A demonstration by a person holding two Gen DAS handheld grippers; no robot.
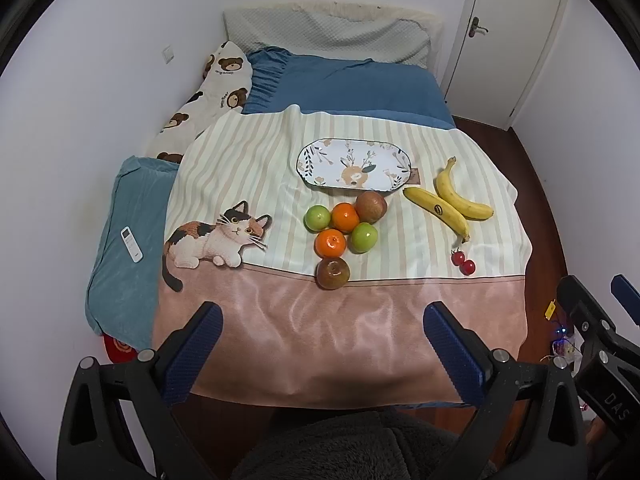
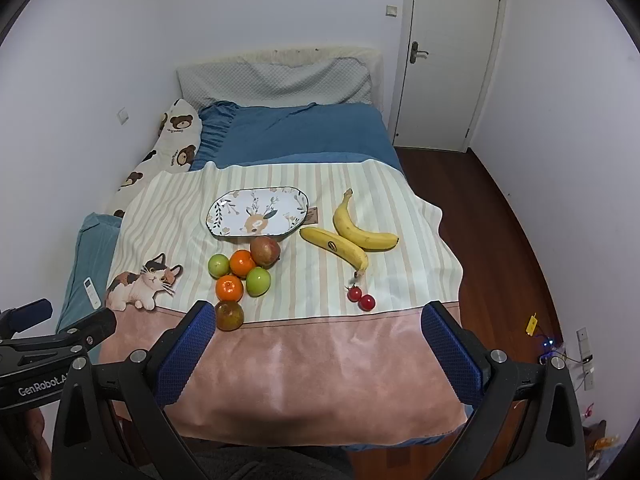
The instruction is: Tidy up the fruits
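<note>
left wrist view, fruits beyond left tongs, apart

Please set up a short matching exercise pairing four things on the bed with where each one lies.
Things:
1. plate
2. bananas
3. cherry tomatoes
4. remote control

Places:
A. on the teal cushion at the left edge
B. right of the plate, crossing each other
C. beyond the cluster of round fruit, bare
D. near the stem tip of one banana, on the striped blanket

Pairs: 1-C, 2-B, 3-D, 4-A
</note>
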